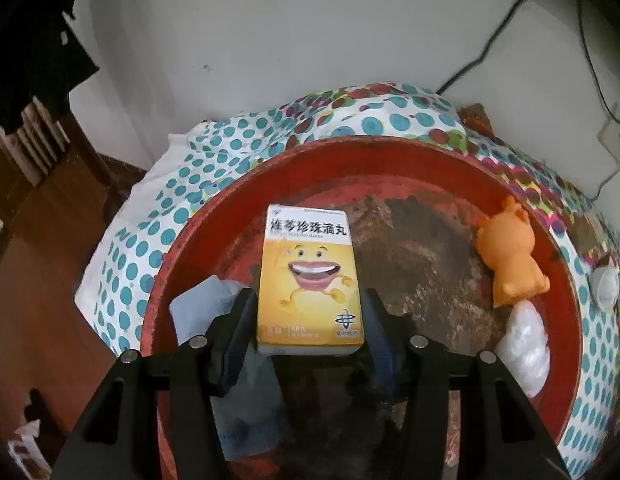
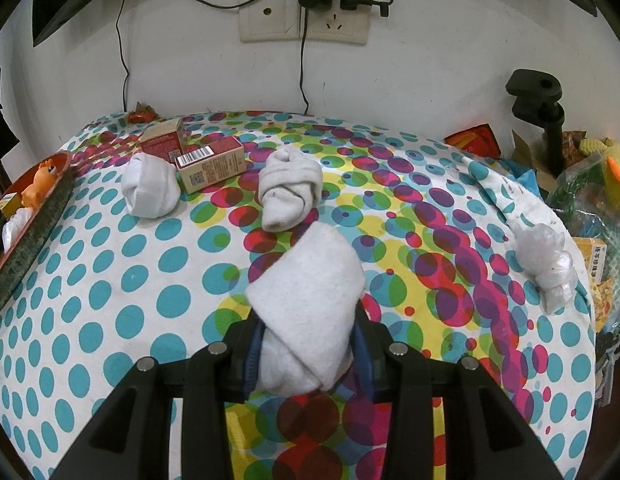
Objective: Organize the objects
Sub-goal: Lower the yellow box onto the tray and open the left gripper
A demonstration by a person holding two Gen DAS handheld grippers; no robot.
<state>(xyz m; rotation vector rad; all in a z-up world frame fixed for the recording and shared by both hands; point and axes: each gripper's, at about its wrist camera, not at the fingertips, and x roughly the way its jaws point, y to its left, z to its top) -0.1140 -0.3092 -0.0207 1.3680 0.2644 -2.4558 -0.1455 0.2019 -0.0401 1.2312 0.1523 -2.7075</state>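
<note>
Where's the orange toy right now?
The orange toy lies inside the red tray, against its right rim in the left wrist view, just above a white bundle and right of the yellow box.

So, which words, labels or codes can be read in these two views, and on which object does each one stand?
"连芩珍珠滴丸": on the yellow box between the left gripper fingers, above the red tray.
Smaller print and the logo on that box: blurred.
Barcode and QR code on the tan box: unreadable.
Text on the red box: too small.
The rolled sock in the right gripper: no text.
</note>
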